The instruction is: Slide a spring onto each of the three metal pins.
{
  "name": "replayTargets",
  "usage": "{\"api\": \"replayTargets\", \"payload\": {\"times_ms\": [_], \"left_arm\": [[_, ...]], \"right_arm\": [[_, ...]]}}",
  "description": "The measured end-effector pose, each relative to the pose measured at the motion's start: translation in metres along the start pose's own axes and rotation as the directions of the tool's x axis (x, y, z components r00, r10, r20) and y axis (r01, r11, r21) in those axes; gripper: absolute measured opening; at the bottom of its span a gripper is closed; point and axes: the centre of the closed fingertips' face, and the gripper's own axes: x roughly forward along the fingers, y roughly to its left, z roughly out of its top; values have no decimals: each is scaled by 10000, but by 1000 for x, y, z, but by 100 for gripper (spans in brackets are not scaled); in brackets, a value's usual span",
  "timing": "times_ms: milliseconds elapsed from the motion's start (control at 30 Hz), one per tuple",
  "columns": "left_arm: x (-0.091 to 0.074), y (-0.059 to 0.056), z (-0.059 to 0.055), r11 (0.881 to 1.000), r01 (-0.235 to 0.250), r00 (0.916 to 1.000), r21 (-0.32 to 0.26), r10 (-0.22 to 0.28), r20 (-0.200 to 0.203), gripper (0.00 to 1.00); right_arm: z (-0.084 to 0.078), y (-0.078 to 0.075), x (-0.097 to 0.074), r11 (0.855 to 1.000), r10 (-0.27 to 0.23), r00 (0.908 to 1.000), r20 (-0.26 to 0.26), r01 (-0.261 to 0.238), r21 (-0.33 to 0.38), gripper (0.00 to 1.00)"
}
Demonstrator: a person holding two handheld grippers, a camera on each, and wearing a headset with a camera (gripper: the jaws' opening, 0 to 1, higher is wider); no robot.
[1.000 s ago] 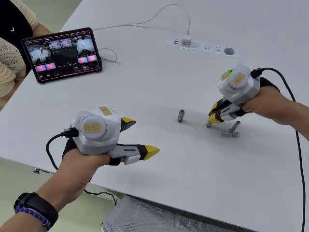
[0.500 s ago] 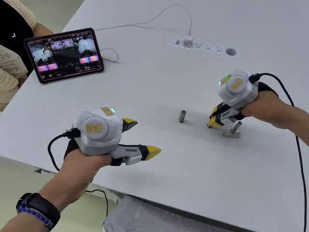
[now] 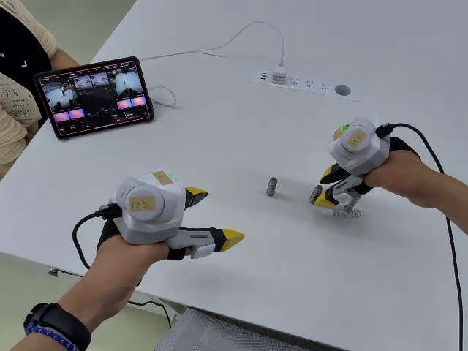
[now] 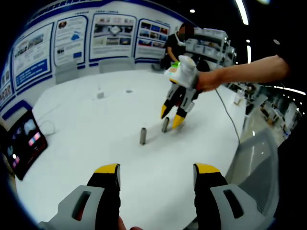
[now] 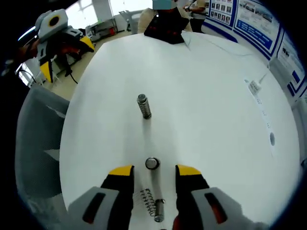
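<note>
Showroom-like office: wall posters [image 4: 112, 29], long white table [image 3: 219, 146].

One pin [image 5: 142, 99] stands upright on the bench [image 5: 206, 96], wearing a spring [image 5: 145, 111]. A second pin [image 5: 152, 163] stands near (bare, it seems); a loose spring [image 5: 148, 200] lies beside the third pin [image 5: 159, 209].

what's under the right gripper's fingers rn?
Between the right gripper's fingers: a metal pin, then a loose spring and second pin on the table. Gripper body hides anything further back.
</note>
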Motion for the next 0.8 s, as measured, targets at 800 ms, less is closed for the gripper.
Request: {"api": "replayTargets", "payload": {"times_ms": [800], "left_arm": [[0,-9,5,9998,133,9998,133,-136,161,63]], "right_arm": [[10,5,-34,9698,-1247,9698,2096,745,2324,48]]}}
